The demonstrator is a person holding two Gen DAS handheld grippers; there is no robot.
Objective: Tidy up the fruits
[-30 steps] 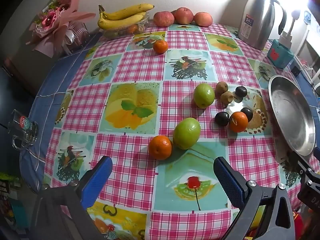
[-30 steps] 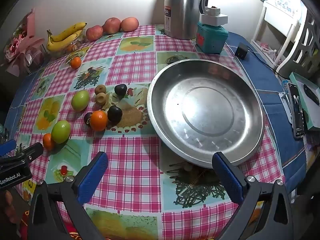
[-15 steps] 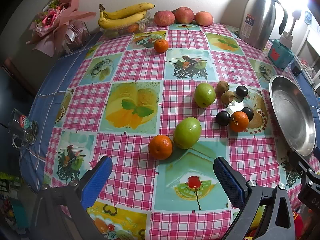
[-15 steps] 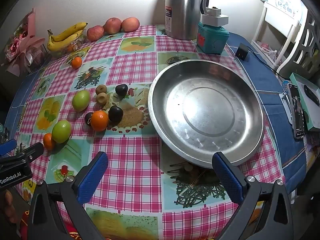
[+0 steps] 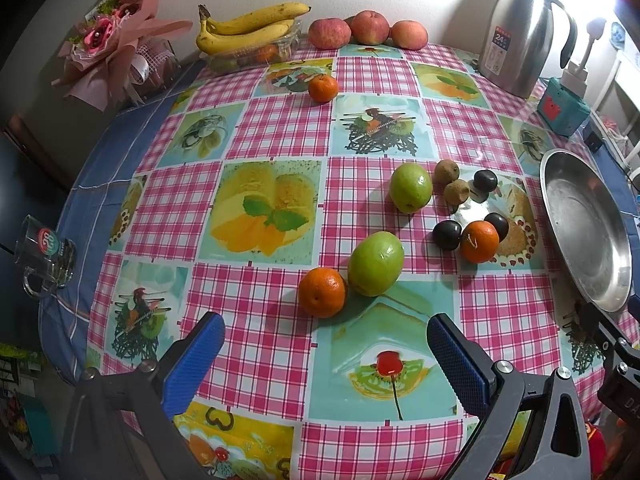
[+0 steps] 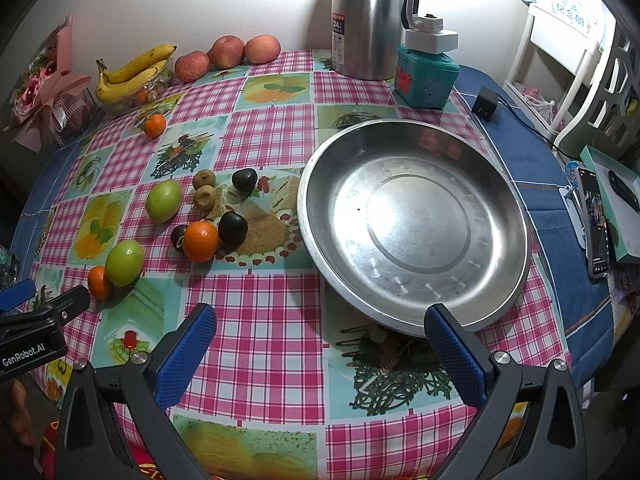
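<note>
Loose fruit lies on the checked tablecloth: an orange (image 5: 322, 292) touching a green fruit (image 5: 375, 263), a second green fruit (image 5: 411, 188), two brown kiwis (image 5: 456, 191), dark plums (image 5: 447, 234) and another orange (image 5: 479, 241). A third orange (image 5: 322, 88) sits farther back. An empty steel basin (image 6: 416, 224) stands to the right; it also shows in the left wrist view (image 5: 588, 236). My left gripper (image 5: 324, 344) is open and empty, just short of the near orange. My right gripper (image 6: 320, 332) is open and empty before the basin's near rim.
Bananas (image 5: 248, 30) on a clear box and three apples (image 5: 368, 30) line the back wall. A steel thermos (image 6: 366, 20), a teal box (image 6: 426, 76), a bouquet (image 5: 116, 48), a glass mug (image 5: 44, 256) and a phone (image 6: 596, 224) stand around the edges.
Both views have shifted very slightly; the fruit and basin have not moved. Both grippers stay open.
</note>
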